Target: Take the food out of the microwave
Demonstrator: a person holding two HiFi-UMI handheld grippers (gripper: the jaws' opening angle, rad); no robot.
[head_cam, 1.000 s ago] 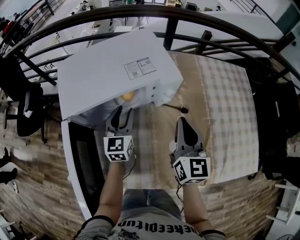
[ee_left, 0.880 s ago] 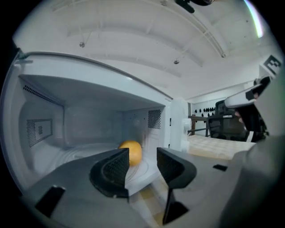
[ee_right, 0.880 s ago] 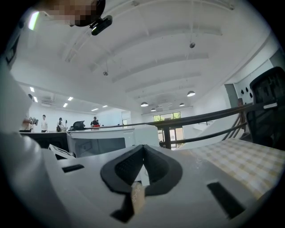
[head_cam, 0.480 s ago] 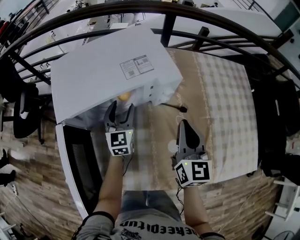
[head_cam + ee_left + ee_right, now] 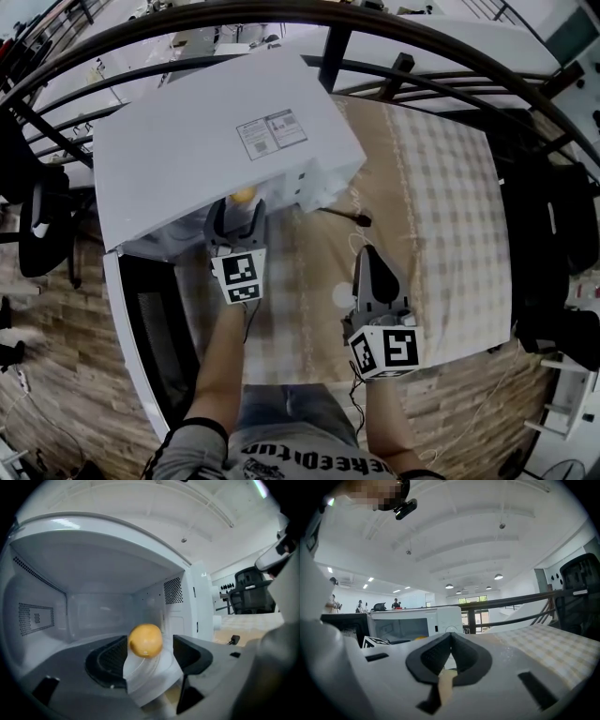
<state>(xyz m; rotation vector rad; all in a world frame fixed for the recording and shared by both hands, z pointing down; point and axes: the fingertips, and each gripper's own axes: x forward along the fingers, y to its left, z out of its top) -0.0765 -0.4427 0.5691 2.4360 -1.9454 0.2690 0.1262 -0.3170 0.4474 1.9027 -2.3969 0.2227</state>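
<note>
Your left gripper (image 5: 234, 212) (image 5: 149, 660) reaches into the mouth of the microwave (image 5: 216, 141) (image 5: 93, 569). Its jaws have just been opening and now stand wide apart, gripping nothing. Seen along them in the left gripper view, the food (image 5: 145, 640) (image 5: 244, 196), a round orange-yellow piece, sits in line with the gap but a little further in. Neither pad touches it. It rests on a white plate (image 5: 140, 679) on the floor of the cooking chamber.

Your right gripper (image 5: 367, 255) (image 5: 451, 643) is clenched, its jaw tips meeting with nothing between them. It hangs over the checked tablecloth (image 5: 441, 206) (image 5: 555, 648), well to the right of the microwave's front and apart from it.

The microwave door (image 5: 155, 319) is swung fully open toward your left, its dark glass facing up in the head view. A small black thing (image 5: 366, 220) lies on the cloth just beside the microwave's right front corner. A dark railing (image 5: 337, 52) curves behind the table.
</note>
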